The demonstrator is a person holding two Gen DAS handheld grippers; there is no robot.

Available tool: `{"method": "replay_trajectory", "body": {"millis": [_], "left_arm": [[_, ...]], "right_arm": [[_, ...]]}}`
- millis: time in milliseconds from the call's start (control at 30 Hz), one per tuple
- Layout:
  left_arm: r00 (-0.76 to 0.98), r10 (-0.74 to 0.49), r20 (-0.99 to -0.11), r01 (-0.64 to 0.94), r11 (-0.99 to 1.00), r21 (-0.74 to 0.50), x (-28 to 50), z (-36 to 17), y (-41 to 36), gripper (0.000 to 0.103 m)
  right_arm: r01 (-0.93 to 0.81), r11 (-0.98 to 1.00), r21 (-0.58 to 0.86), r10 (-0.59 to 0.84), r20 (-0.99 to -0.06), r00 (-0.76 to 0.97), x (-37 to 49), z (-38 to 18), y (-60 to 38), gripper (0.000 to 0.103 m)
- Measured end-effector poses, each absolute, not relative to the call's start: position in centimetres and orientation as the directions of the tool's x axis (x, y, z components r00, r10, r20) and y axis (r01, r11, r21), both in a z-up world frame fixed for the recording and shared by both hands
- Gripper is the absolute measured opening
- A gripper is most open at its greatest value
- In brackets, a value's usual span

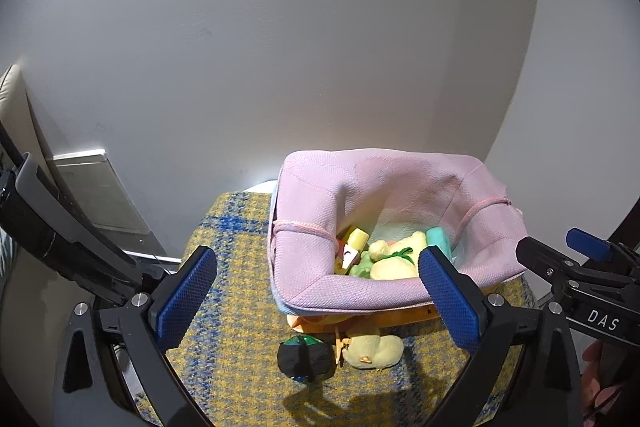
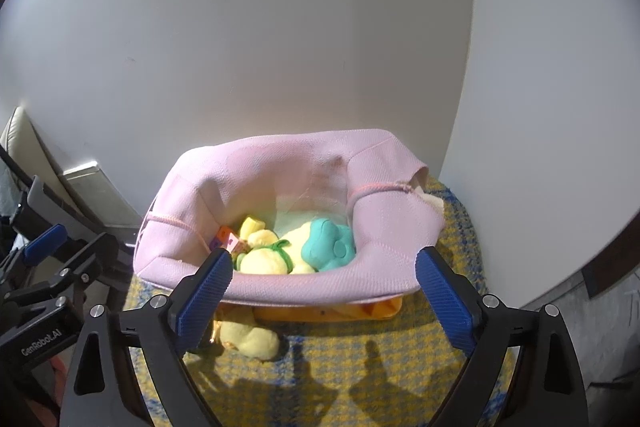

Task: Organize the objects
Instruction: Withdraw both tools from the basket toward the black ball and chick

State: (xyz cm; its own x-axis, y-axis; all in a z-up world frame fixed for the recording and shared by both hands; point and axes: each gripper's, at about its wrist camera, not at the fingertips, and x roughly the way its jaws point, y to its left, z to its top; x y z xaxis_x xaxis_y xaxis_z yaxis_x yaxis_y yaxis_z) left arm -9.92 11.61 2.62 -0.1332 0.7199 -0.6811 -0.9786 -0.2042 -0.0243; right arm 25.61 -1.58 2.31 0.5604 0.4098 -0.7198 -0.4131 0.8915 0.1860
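A pink fabric-lined basket (image 1: 320, 291) (image 2: 360, 279) sits on a yellow and blue checked stool (image 1: 236, 267) (image 2: 400, 359). It holds a yellow plush (image 1: 394, 263) (image 2: 266, 261), a teal paw toy (image 2: 328, 245) and small blocks (image 1: 352, 247). Another yellow plush (image 1: 374, 349) (image 2: 248, 337) and a black and green ball (image 1: 306, 355) lie on the stool in front of the basket. My left gripper (image 1: 316, 291) is open and empty above them. My right gripper (image 2: 324, 295) is open and empty before the basket's front rim.
A white wall stands right behind the stool. A beige cushion edge (image 1: 12, 95) and a grey panel (image 1: 100, 187) are at the left. The right gripper's body (image 1: 580, 279) shows at the right of the left wrist view.
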Motion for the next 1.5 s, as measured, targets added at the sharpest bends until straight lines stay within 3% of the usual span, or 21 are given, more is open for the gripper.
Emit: {"method": "replay_trajectory", "body": {"millis": [667, 1500], "left_arm": [[-0.154, 0.706, -0.691, -0.976, -0.216, -0.003, -11.2, -0.5, 8.6, 0.103], [-0.147, 0.623, -0.768, -0.984, -0.169, 0.051, -11.3, -10.3, 8.6, 0.103]], "right_arm": [[-0.419, 0.891, 0.175, 0.407, -0.716, 0.567, 22.2, 0.4, -1.0, 0.094], [-0.386, 0.908, 0.166, 0.369, -0.752, 0.546, 19.9, -8.2, -0.1, 0.094]]}}
